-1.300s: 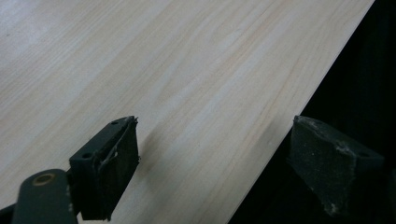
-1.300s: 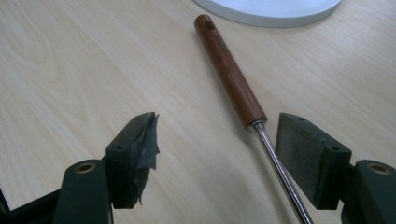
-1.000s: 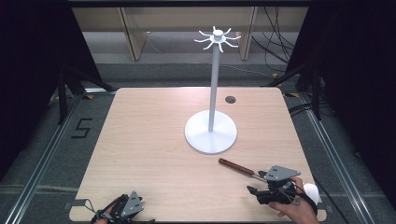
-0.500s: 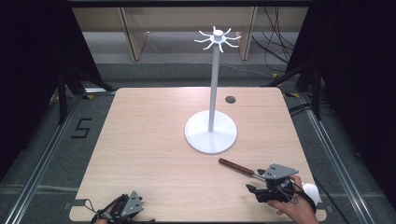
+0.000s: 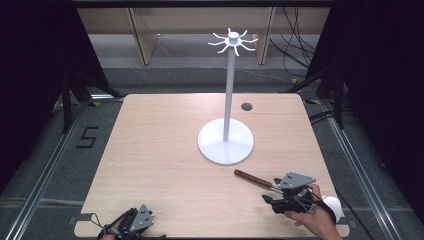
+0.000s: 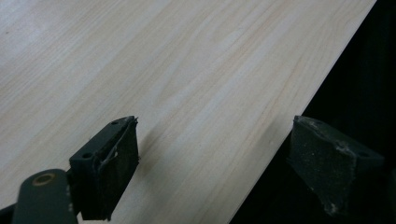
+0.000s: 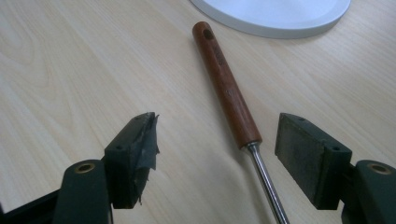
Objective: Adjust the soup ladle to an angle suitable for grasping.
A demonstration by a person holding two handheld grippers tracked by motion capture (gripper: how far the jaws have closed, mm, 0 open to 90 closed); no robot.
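Where the wooden table (image 5: 165, 165) carries the white stand (image 5: 226, 145) at its middle, lies flat just beside that base: wooden-handled tool (image 7: 226, 86). Straddles its metal shank with jaws apart, untouching: right gripper (image 7: 217, 156). Gapes wide over the near table edge: left gripper (image 6: 215, 154).

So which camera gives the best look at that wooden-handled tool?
The right gripper view: the wooden-handled tool lies close up between the open jaws, showing its handle's hanging hole and its metal shaft. The high view shows it small, near the white stand's base. The left gripper view looks at the table.
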